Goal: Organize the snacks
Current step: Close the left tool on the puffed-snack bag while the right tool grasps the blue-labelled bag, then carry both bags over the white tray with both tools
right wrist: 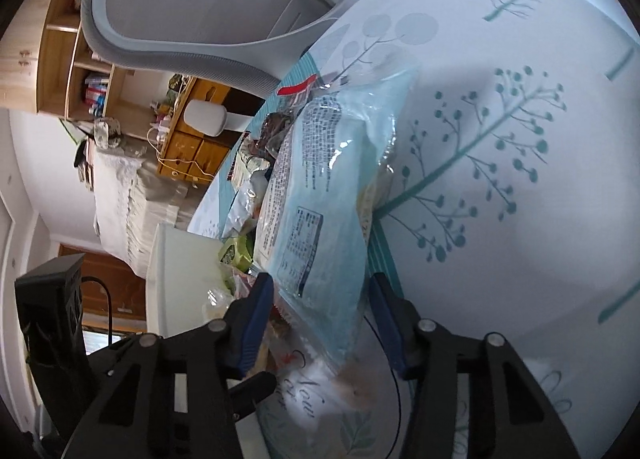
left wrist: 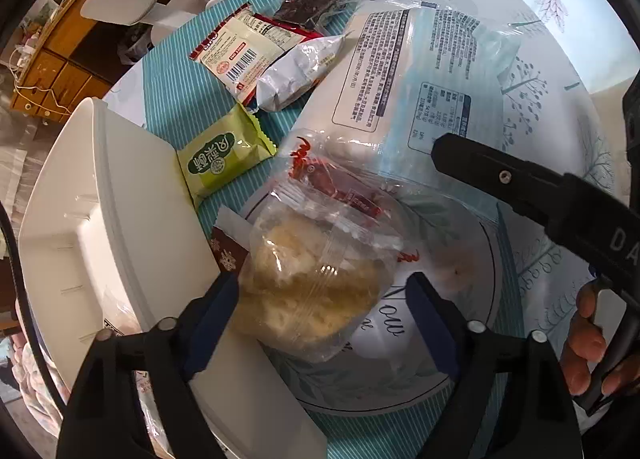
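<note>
The clear snack bag (left wrist: 316, 291) is framed between the wide-set jaws of the left gripper (left wrist: 324, 323), just beside the white bin (left wrist: 132, 195); the right gripper (right wrist: 320, 323), also parted, straddles the large blue packet (right wrist: 320, 219) beyond it; the left is judged nearer.

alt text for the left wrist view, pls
The left gripper, open, straddles a clear bag of pale yellow snacks beside a white bin. Behind it lie a large pale blue bag, a green packet and a silver packet on a patterned tablecloth; the right gripper reaches in from the right.
</note>
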A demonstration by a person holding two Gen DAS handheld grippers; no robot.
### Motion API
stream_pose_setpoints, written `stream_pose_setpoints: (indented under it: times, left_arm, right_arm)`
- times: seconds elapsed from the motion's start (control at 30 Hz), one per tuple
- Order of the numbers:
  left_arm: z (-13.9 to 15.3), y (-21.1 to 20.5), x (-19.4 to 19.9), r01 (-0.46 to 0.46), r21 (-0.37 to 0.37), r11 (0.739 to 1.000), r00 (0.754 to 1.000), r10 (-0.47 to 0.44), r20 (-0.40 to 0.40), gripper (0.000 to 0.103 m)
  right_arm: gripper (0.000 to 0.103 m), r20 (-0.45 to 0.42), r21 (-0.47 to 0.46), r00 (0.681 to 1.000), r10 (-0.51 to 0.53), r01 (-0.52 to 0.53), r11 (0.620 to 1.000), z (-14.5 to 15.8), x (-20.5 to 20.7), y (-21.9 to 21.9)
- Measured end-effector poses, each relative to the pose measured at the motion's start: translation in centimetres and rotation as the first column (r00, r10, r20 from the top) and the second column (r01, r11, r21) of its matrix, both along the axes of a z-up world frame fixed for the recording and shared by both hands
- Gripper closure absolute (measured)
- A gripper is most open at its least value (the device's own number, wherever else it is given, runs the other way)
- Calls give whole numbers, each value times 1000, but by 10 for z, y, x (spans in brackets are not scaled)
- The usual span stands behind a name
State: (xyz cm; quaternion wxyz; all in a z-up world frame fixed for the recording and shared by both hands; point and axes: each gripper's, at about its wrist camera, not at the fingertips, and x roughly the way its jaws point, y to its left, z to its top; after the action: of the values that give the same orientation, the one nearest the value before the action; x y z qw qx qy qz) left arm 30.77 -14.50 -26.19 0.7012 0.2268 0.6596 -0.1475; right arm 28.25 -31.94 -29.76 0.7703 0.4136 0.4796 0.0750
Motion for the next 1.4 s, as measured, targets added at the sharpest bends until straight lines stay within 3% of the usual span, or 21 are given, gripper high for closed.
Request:
stream_pose_setpoints:
  times: [0.1, 0.2, 0.3, 0.57, 0.77, 1.13, 1.4]
  left_arm:
    - [-3, -1, 2, -3, 28, 1000, 1000, 3, 0, 25]
    - [-8, -3, 5, -14, 75, 997, 1000, 14, 1, 36]
    - [-10, -3, 7, -28, 89, 996, 1000, 28, -1, 41]
    - [-7, 7, 5, -108, 88, 990, 991, 114, -64, 49]
    - [7, 12, -7, -123, 87, 989, 988, 130, -81, 50]
    - [56, 36, -34, -172, -24, 985, 981, 168, -99, 50]
    - [95, 43, -85, -158, -120, 980, 984, 146, -106, 50]
  right_arm:
    - [72, -11, -13, 1000, 2, -2, 1000, -2, 1, -1]
    - [79, -14, 7, 1000, -10, 10, 1000, -5, -3, -6]
    - [87, -16, 20, 1000, -16, 17, 1000, -7, -6, -9]
    - [94, -28, 58, 999, -35, 37, 998, -3, -22, -21]
    - [97, -34, 30, 999, -36, 37, 999, 9, -37, -26]
    - [100, -40, -9, 996, -85, 84, 996, 42, -85, -38]
    - [100, -13, -48, 995, -100, 100, 994, 80, -125, -21]
